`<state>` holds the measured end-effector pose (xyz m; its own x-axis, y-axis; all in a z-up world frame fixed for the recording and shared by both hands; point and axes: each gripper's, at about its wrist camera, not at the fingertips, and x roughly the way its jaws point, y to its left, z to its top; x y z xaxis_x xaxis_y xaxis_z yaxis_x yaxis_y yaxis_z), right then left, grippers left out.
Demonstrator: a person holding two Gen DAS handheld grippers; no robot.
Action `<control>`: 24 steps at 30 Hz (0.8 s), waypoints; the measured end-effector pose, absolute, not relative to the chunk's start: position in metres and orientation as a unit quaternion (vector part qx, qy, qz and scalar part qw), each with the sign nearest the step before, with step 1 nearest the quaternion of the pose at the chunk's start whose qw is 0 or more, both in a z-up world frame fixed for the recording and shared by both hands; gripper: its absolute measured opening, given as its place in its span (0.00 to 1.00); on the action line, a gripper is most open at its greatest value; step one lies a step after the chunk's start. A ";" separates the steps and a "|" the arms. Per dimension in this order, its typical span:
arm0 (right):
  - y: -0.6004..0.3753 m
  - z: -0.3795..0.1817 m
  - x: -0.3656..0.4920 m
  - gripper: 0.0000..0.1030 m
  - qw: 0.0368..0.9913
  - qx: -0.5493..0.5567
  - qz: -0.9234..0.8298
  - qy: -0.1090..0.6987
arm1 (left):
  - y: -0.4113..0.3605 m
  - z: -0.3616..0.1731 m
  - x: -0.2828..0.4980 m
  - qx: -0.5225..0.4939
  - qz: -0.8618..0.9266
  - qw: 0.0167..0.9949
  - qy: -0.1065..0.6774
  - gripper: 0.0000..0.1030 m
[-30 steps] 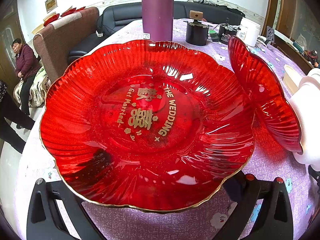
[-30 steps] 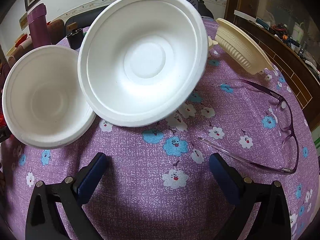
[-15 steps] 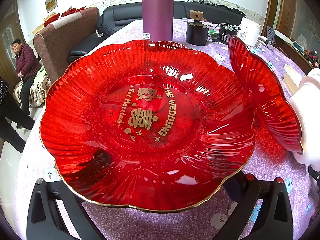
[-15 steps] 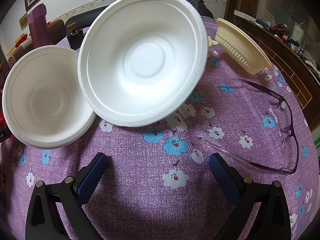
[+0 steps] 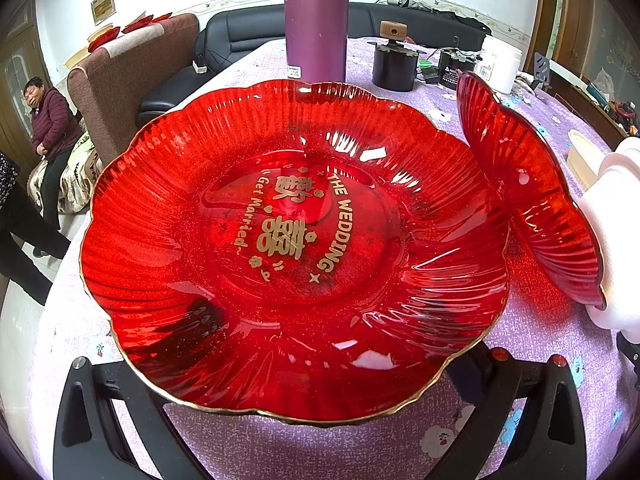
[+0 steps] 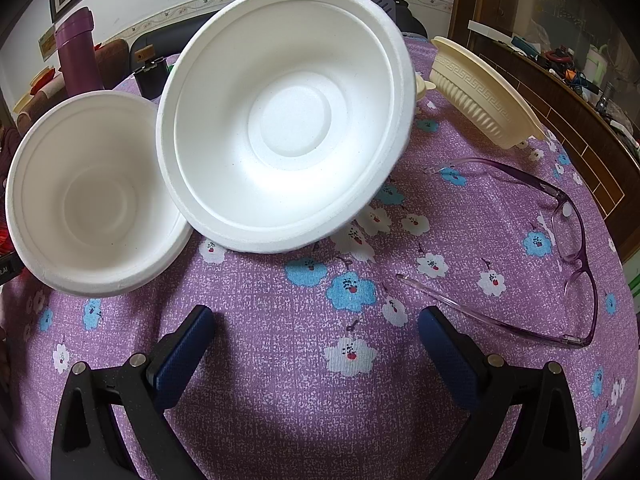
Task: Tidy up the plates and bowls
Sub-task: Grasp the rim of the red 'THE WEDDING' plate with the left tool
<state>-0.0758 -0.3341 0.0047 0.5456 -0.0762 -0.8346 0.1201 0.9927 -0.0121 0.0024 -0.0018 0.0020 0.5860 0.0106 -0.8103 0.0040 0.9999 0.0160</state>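
In the left wrist view a large red wedding plate (image 5: pixel 292 240) with gold lettering lies on the table over my left gripper (image 5: pixel 316 396). The fingers stand wide apart and their tips are hidden under its near rim. A smaller red plate (image 5: pixel 528 192) leans tilted at its right against a white foam bowl (image 5: pixel 612 248). In the right wrist view two white foam bowls, a large one (image 6: pixel 284 120) and a smaller one (image 6: pixel 96 196), lean tilted ahead of my open, empty right gripper (image 6: pixel 316 332). A cream plastic bowl (image 6: pixel 484 92) lies tilted at the back right.
A purple flask (image 5: pixel 316 20), a black jar (image 5: pixel 394 62) and a white tub (image 5: pixel 502 64) stand at the table's far side. Purple glasses (image 6: pixel 560 248) lie to the right of my right gripper. A chair, a sofa and a person are beyond the table's left edge.
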 end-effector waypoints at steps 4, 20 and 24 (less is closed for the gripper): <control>-0.334 0.004 -0.076 0.99 0.879 0.023 -0.056 0.473 | -0.001 0.003 0.001 0.006 -0.002 0.886 0.464 1.00; -0.270 0.074 -0.127 0.99 0.889 0.048 0.198 0.411 | 0.077 0.056 -0.047 -0.048 -0.044 0.898 0.435 1.00; -0.240 0.084 -0.117 0.94 0.870 0.072 0.253 0.418 | 0.100 0.066 -0.028 -0.047 -0.036 0.900 0.433 0.95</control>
<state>-0.1165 -0.2401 0.0844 0.5233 0.4997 -0.6902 -0.3802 0.8618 0.3357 -0.0283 0.0997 0.0663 0.6232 -0.1062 -0.7749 0.0241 0.9929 -0.1167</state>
